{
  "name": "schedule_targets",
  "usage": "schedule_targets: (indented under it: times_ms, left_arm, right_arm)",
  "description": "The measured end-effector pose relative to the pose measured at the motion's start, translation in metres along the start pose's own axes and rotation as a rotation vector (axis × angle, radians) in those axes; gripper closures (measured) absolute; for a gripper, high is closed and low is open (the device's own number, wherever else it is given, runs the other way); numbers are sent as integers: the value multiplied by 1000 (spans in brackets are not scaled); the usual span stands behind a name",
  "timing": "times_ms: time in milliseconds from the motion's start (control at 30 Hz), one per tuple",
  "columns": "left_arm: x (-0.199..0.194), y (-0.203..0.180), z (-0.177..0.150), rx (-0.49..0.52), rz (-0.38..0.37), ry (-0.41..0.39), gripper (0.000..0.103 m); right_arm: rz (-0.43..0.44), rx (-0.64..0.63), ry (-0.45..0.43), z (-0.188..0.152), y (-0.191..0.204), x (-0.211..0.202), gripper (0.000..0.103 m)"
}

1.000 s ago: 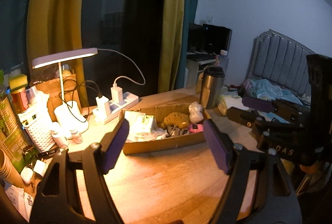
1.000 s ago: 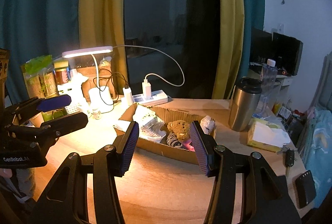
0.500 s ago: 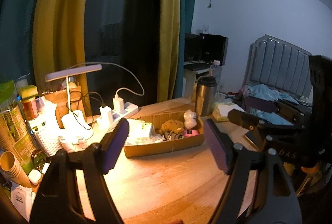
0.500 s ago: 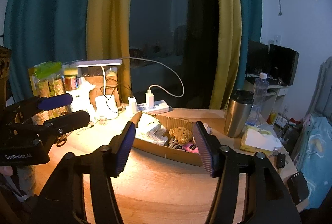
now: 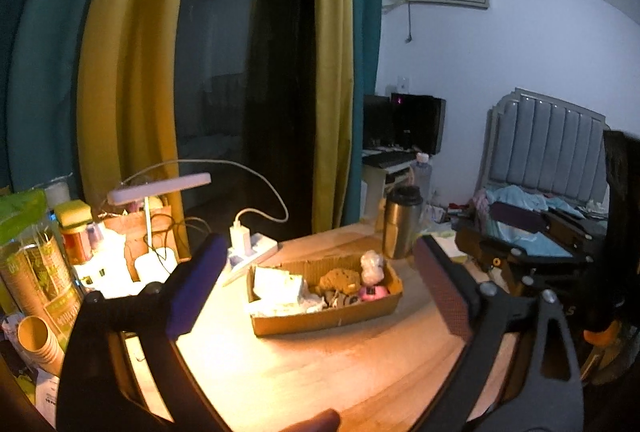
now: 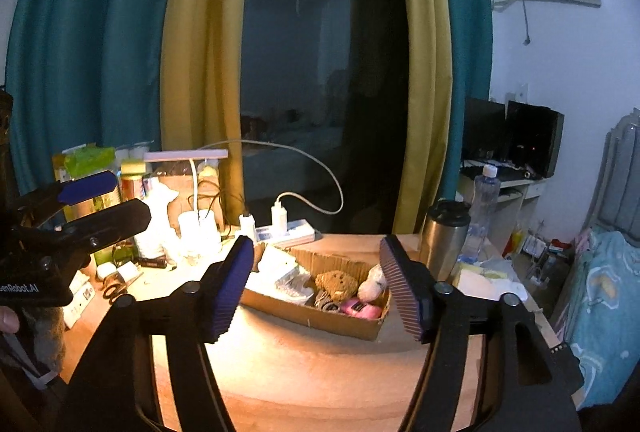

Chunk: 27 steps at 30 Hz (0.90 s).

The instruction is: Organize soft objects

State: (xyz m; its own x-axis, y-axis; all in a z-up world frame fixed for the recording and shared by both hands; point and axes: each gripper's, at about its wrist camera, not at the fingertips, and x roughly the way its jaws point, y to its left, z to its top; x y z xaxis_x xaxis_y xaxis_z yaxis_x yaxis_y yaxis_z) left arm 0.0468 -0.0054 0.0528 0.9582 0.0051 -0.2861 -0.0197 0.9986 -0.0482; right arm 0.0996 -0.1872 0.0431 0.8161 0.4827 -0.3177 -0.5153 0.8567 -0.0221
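The cardboard box (image 5: pixel 326 306) sits on the wooden table (image 5: pixel 320 372), just in front of the power strip (image 5: pixel 256 246) and beside the steel tumbler (image 5: pixel 401 222). Inside it lie the soft objects: a brown knitted piece (image 5: pixel 340 278), a white bundle (image 5: pixel 372 266), a pink item (image 5: pixel 374 292) and white packets (image 5: pixel 278 284) at the end nearest the desk lamp (image 5: pixel 160 188).

The left gripper (image 5: pixel 316 296) is empty, its jaws opening and already spread wide. The right gripper (image 6: pixel 318 290) is also empty, jaws opening and about half spread.

The box lies straight ahead of both grippers and below them, well apart from the fingertips. Its long axis runs across both views, lamp end to tumbler end. Neither gripper appears clearly nearer; the right seems better lined up with the pink item and white bundle at the tumbler end.
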Motion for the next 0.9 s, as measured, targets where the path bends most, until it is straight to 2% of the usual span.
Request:
schedule_targets:
  times_ms: [467,900]
  left_arm:
    - [3,-2,24,-3,33,-31,8]
    - [5,-8,29,5,48,-41,8]
  right_arm:
    - [0,0,-11,12,-12,3,32]
    - [3,-1,-11,12,-14,5,32]
